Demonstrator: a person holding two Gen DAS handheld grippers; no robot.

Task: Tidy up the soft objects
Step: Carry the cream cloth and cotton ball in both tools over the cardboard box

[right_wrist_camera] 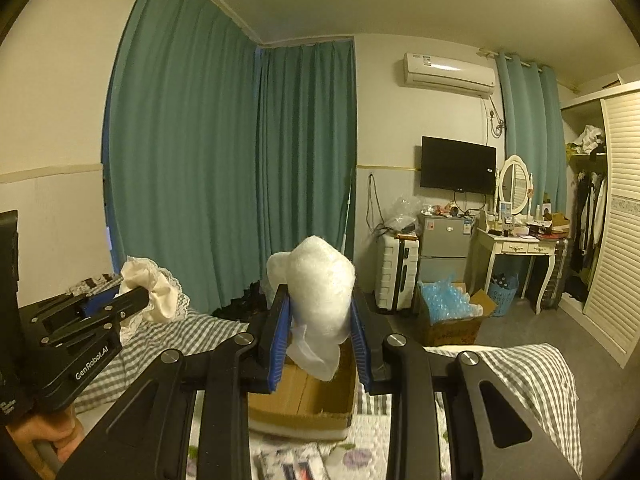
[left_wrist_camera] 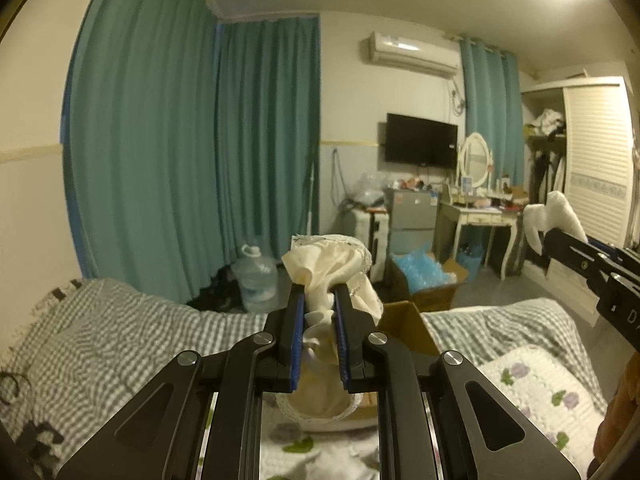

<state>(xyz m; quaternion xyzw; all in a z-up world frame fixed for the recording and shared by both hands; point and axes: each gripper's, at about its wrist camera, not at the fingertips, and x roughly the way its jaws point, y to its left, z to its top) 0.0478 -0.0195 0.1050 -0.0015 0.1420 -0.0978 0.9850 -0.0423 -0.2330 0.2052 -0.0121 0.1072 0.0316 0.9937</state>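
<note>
My left gripper (left_wrist_camera: 318,294) is shut on a cream cloth with lace trim (left_wrist_camera: 328,268), which bunches above the pads and hangs below them. In the right wrist view that same gripper (right_wrist_camera: 132,296) shows at the left with the cream cloth (right_wrist_camera: 156,292). My right gripper (right_wrist_camera: 318,308) is shut on a white bubble-wrap bundle (right_wrist_camera: 316,292), held up above an open cardboard box (right_wrist_camera: 304,400) on the bed. In the left wrist view the right gripper (left_wrist_camera: 560,236) comes in from the right with the white bundle (left_wrist_camera: 556,212). Both are raised above the bed.
A grey checked bedcover (left_wrist_camera: 120,332) and a floral quilt (left_wrist_camera: 540,384) lie below. Across the floor stand a water jug (left_wrist_camera: 256,280), a box of blue plastic (right_wrist_camera: 452,312), a white suitcase (right_wrist_camera: 398,272), a small fridge, a dressing table (right_wrist_camera: 520,252) and a wardrobe. Teal curtains hang behind.
</note>
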